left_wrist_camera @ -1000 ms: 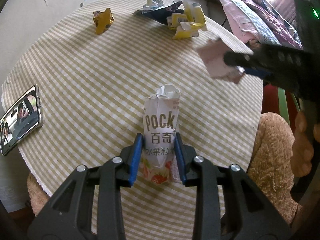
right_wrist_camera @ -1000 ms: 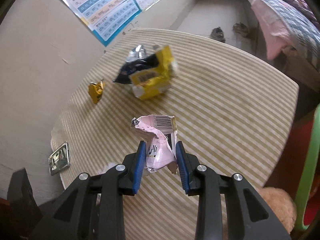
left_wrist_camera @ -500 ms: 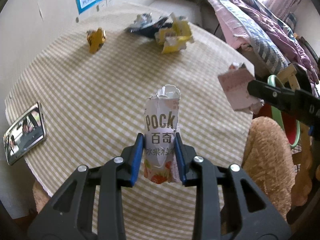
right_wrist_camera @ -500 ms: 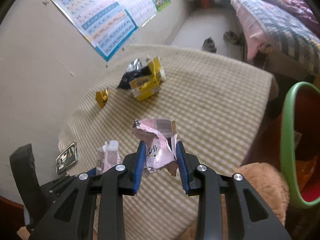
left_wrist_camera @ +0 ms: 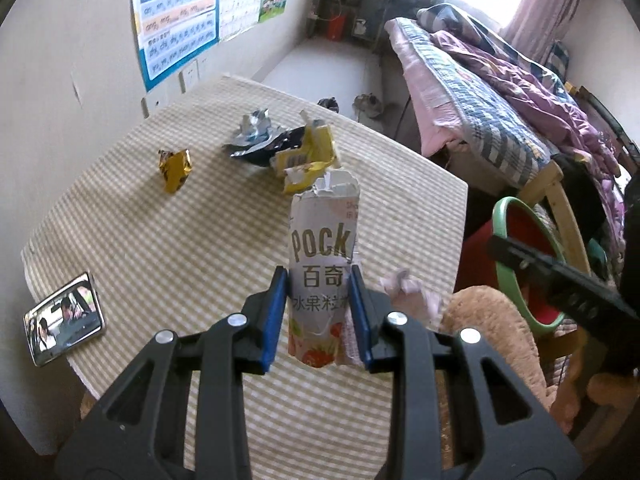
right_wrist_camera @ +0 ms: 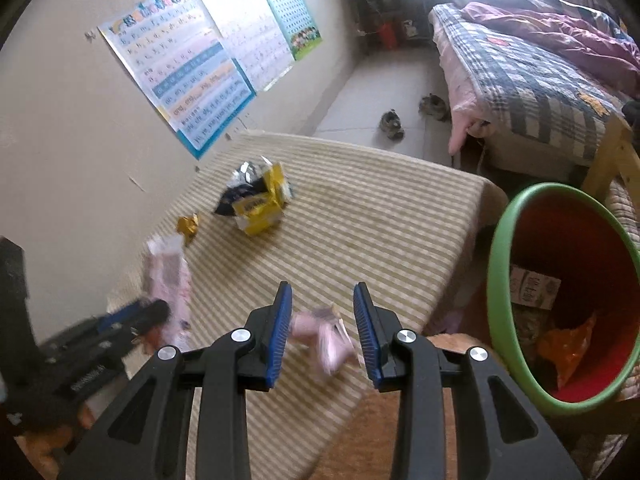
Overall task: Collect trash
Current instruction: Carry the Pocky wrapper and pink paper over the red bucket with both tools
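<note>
My left gripper [left_wrist_camera: 318, 316] is shut on a white Pocky box [left_wrist_camera: 322, 264] and holds it upright above the table's near edge. My right gripper [right_wrist_camera: 322, 332] is open. A crumpled pink wrapper [right_wrist_camera: 324, 340] is blurred just below its jaws, loose, above the table edge; it also shows in the left wrist view [left_wrist_camera: 408, 294]. The red bin with a green rim [right_wrist_camera: 496, 264] stands to the right of the table and holds some trash. A yellow and dark wrapper pile [left_wrist_camera: 296, 152] and a small gold wrapper [left_wrist_camera: 174, 168] lie on the far side of the table.
The checked tablecloth [left_wrist_camera: 160, 248] covers the table. A phone [left_wrist_camera: 64, 318] lies at its left edge. A brown plush cushion [left_wrist_camera: 488, 328] sits by the near right edge. A bed [left_wrist_camera: 500, 92] stands beyond the bin. Shoes [right_wrist_camera: 392, 124] lie on the floor.
My right gripper has opened and let go of the pink wrapper, which is dropping. Both grippers have risen and swung right towards the bin. The left keeps its hold on the Pocky box.
</note>
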